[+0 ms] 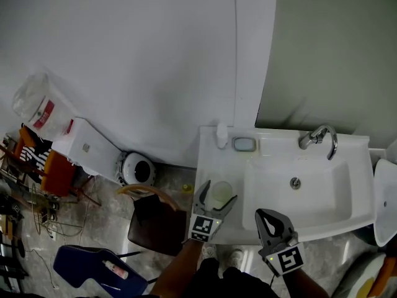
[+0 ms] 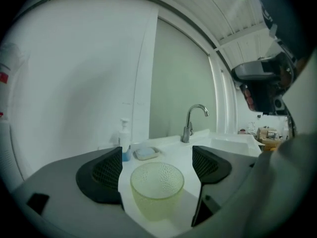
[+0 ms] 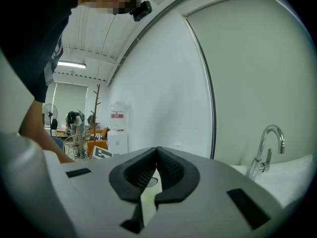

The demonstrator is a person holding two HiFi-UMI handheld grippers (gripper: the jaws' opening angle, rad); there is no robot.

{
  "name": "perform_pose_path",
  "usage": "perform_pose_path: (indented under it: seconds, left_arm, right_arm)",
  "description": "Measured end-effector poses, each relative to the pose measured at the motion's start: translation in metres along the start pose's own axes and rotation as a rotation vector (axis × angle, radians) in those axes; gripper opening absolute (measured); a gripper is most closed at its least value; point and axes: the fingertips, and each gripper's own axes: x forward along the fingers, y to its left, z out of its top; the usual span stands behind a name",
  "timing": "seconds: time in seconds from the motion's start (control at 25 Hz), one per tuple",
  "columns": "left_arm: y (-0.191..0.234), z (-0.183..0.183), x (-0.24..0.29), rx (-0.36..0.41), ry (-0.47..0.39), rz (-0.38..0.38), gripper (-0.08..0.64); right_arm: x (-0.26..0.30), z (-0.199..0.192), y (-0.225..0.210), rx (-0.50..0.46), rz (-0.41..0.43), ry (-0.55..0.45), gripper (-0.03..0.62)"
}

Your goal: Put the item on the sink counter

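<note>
A pale yellow dimpled glass cup (image 1: 220, 195) (image 2: 157, 188) stands upright on the white sink counter (image 1: 211, 157), left of the basin (image 1: 313, 194). My left gripper (image 1: 219, 191) (image 2: 156, 170) is open around it. Its dark pads (image 2: 101, 175) stand on either side of the cup with a gap on each side, not touching the glass. My right gripper (image 1: 273, 221) (image 3: 157, 168) hovers at the counter's front edge, below the basin. It is shut, with nothing between its fingers.
A chrome faucet (image 1: 319, 138) (image 2: 192, 123) rises behind the basin. A soap dish (image 1: 244, 144) (image 2: 146, 153) and a pump bottle (image 1: 221, 135) (image 2: 125, 142) sit at the counter's back. A brown stool (image 1: 158, 225), a blue chair (image 1: 93, 269) and clutter fill the floor to the left.
</note>
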Motion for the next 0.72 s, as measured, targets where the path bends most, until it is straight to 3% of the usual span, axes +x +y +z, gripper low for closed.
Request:
perform_pose_path:
  seconds: [0.2,0.4,0.56,0.64,0.72]
  left_arm:
    - [-0.006,0.044,-0.032,0.020,-0.019,0.007,0.390]
    - [-0.012,0.081,-0.072,0.013,-0.039,-0.018,0.309]
    - [-0.012,0.105,-0.107,0.064,-0.058,0.015,0.161]
    - [-0.010,0.115,-0.120,0.081,-0.057,0.050,0.021]
    - [-0.014,0.120,-0.129,0.086,-0.058,0.051,0.012]
  right_arm:
    - [0.006,0.010,0.012,-0.034,0.011,-0.034,0.014]
    - [0.016,0.026,0.019,0.015,0.001,-0.074,0.014]
    - [0.025,0.048,0.034,-0.031,0.024,-0.111,0.014]
    - [0.026,0.055,0.039,-0.060,0.028,-0.116,0.014]
    - [0.025,0.059,0.041,-0.086,0.029,-0.113,0.014]
